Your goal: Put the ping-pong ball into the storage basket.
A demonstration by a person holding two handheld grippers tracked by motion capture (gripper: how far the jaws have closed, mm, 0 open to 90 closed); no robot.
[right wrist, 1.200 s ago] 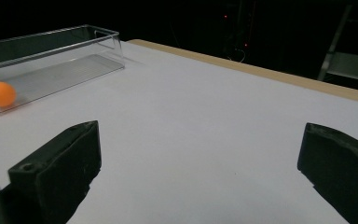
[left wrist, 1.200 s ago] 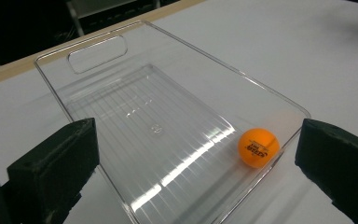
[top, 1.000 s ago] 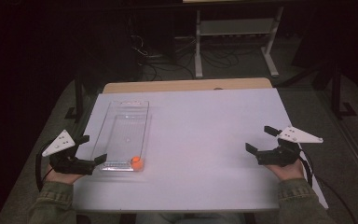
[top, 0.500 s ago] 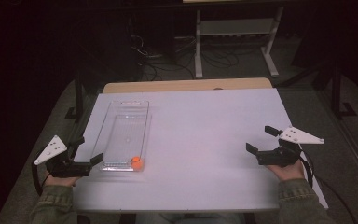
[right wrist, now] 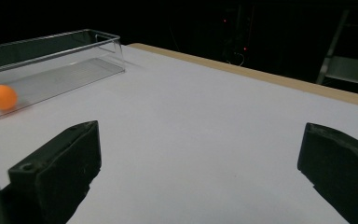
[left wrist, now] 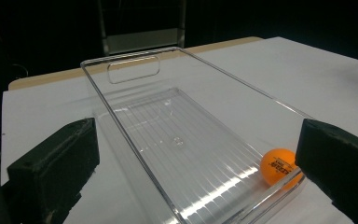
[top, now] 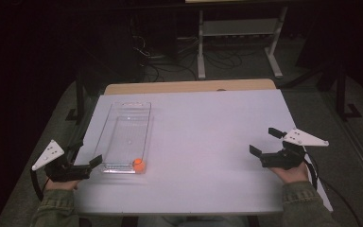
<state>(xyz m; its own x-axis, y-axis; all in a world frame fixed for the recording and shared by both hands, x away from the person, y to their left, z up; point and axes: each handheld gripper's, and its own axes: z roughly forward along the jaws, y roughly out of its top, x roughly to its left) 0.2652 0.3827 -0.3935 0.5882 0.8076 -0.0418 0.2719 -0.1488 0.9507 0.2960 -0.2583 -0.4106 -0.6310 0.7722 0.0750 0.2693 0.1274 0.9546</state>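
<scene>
A clear plastic tray (top: pixel 105 137) lies lengthwise on the left part of the white table (top: pixel 208 142). An orange ball (top: pixel 139 164) rests in its near right corner. My left gripper (top: pixel 87 153) stands open at the table's left edge, just beside the tray's near end, holding nothing. In the left gripper view the tray (left wrist: pixel 137 154) stretches away between the open jaws, and the ball (left wrist: pixel 279 167) sits close to the right jaw. My right gripper (top: pixel 263 141) is open and empty near the right edge. The right gripper view shows the ball (right wrist: pixel 0 97) inside the tray (right wrist: pixel 74 35) at far left.
A wooden strip (top: pixel 189 86) runs along the table's far edge. Behind it on the dark floor stand a white shelf frame (top: pixel 236 28) and loose cables (top: pixel 170 61). Bare white surface spreads between the tray and my right gripper.
My left gripper has drifted a little left and back toward the person, off the tray's near corner. The right gripper, tray and ball have stayed put.
</scene>
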